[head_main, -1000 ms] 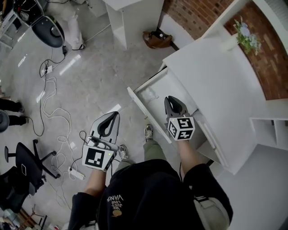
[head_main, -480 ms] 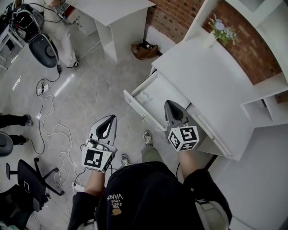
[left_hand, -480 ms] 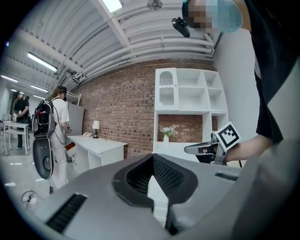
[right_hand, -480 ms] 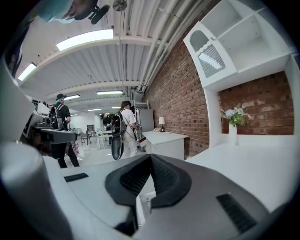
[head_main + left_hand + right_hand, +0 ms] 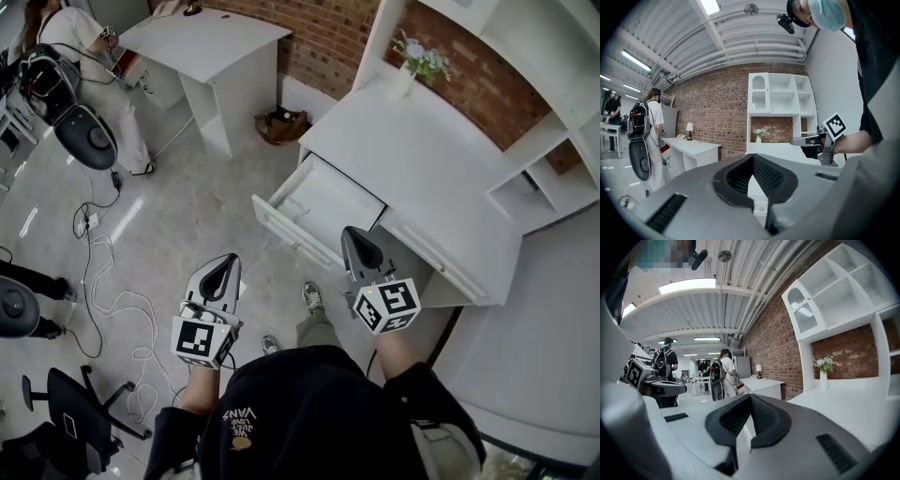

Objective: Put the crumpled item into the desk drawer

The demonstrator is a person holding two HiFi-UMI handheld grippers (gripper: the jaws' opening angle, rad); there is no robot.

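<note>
The white desk (image 5: 422, 150) has its drawer (image 5: 323, 202) pulled out towards me. A small pale lump (image 5: 290, 201) shows faintly at the drawer's left end, and I cannot tell what it is. My right gripper (image 5: 352, 236) hovers just in front of the drawer's front panel, shut with nothing between its jaws. In its own view the right gripper (image 5: 750, 397) shows its tips meeting. My left gripper (image 5: 228, 262) hangs over the floor to the left, well clear of the drawer. The left gripper (image 5: 752, 157) is also shut and empty.
A vase of flowers (image 5: 412, 61) stands at the desk's far end beside a white shelf unit (image 5: 553, 150). A second white desk (image 5: 202, 42) and a person with a backpack (image 5: 66, 42) are at the back left. Cables (image 5: 103, 281) and an office chair (image 5: 70, 422) lie on the left floor. A brown bag (image 5: 281, 125) sits by the wall.
The right gripper has drawn back from over the drawer to just in front of it. The left gripper moved little. The head view now takes in more of the room.
</note>
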